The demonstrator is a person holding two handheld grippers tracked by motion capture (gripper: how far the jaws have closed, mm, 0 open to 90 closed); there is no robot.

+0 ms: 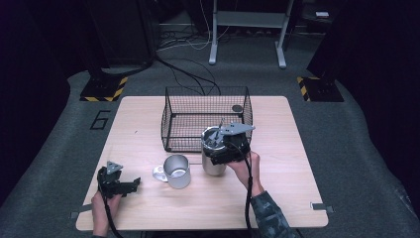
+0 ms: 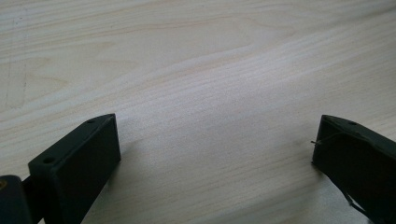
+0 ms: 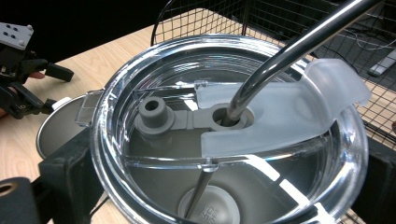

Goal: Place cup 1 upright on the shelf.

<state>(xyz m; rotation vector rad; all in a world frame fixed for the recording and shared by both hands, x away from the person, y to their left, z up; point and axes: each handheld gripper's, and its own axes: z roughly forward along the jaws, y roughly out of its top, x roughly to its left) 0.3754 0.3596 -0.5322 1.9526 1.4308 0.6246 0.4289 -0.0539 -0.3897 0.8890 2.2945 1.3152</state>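
On a pale wooden table (image 1: 277, 198), seen from above, a tall stainless-steel tumbler (image 1: 213, 163) stands just in front of a black wire basket (image 1: 171, 124). The right gripper (image 1: 224, 148) covers the tumbler's top in that view, so the lid is hard to make out there. From the right gripper view, a clear plastic lid (image 3: 140, 74) sits between the two black jaws, which press its rim from both sides, clamped on it. A bent metal straw (image 3: 280, 60) passes through a grey stopper in the lid; its upper end is cut off by the frame. The right hand (image 1: 242, 166) reaches forward from a camouflage sleeve, holding the tool above the tumbler.

Left of the tumbler stands a shorter metal mug with a handle (image 1: 176, 171), well apart from the basket. The left gripper (image 1: 130, 185) lies low near the front left edge, held by the left hand (image 1: 104, 206) and pointing right toward the mug. Its jaws are spread wide over bare wood, grasping nothing.
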